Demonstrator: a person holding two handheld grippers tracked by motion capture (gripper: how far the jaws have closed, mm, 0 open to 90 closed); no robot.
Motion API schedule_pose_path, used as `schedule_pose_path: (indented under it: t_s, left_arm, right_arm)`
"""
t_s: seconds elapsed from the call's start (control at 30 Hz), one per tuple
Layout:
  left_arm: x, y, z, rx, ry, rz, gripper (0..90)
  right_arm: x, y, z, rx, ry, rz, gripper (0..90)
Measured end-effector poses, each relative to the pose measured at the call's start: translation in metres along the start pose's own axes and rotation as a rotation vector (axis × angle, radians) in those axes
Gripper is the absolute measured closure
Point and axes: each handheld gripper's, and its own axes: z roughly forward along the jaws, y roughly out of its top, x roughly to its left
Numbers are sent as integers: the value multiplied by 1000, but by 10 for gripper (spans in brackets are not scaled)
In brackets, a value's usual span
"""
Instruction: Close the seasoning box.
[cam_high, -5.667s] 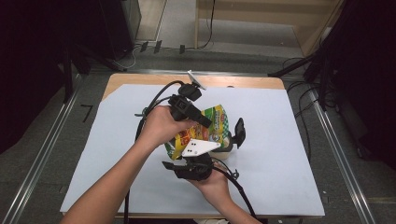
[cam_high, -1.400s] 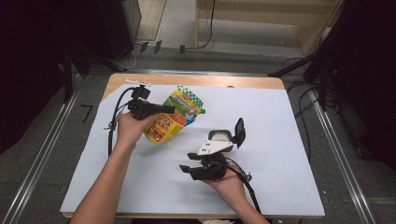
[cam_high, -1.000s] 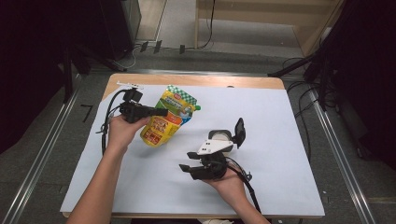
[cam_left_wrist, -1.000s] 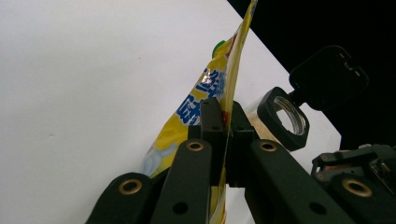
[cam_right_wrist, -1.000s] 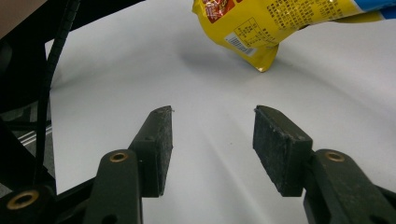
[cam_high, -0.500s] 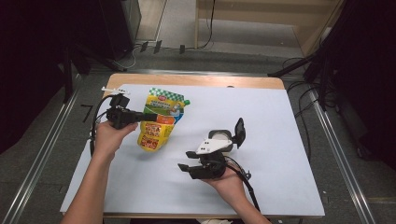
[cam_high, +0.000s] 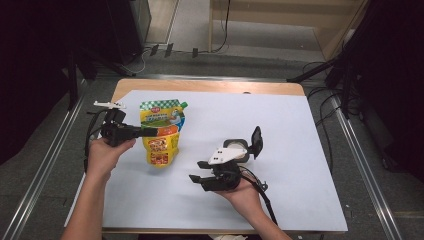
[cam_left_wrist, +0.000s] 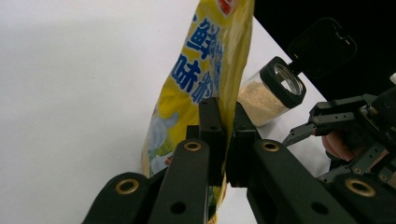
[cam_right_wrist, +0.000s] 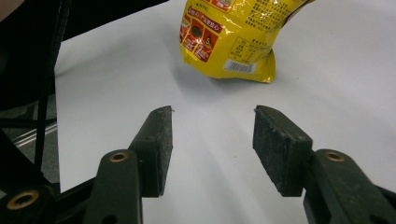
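Note:
A yellow spouted pouch (cam_high: 160, 135) with a green top stands upright at the left of the white sheet (cam_high: 310, 150). My left gripper (cam_high: 151, 132) comes in from the left and is shut on the pouch's side edge (cam_left_wrist: 219, 70), its pads (cam_left_wrist: 211, 122) pinching the foil. My right gripper (cam_high: 196, 171) lies low near the front middle and points at the pouch (cam_right_wrist: 231, 35). Its jaws (cam_right_wrist: 212, 116) are open with bare sheet between them. A clear jar (cam_high: 238, 148) of beige powder stands behind it, its black flip lid (cam_high: 256, 141) open.
The jar (cam_left_wrist: 261, 95) and the right gripper (cam_left_wrist: 336, 119) lie just beyond the pouch in the left gripper view. A wooden table edge (cam_high: 210, 86) runs along the back. Metal rails (cam_high: 360, 155) and cables flank the table on the floor.
My left gripper has carried the pouch leftward, away from the jar, and turned it more upright. The right gripper and the jar have stayed put.

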Motion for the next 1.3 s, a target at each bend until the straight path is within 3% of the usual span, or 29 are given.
schedule_pose_path:
  t_s: [0.27, 0.87, 1.3]
  left_arm:
    - [-2, -1, -7, -32, 5, 14, 858]
    - [-16, 8, -16, -24, 27, 40, 745]
    - [-38, 18, -26, -8, 13, 76, 661]
  right_arm:
    - [1, 1, 3, 6, 9, -4, 489]
    - [-1, 1, 1, 2, 5, -3, 491]
    - [-4, 1, 0, 2, -3, 4, 492]
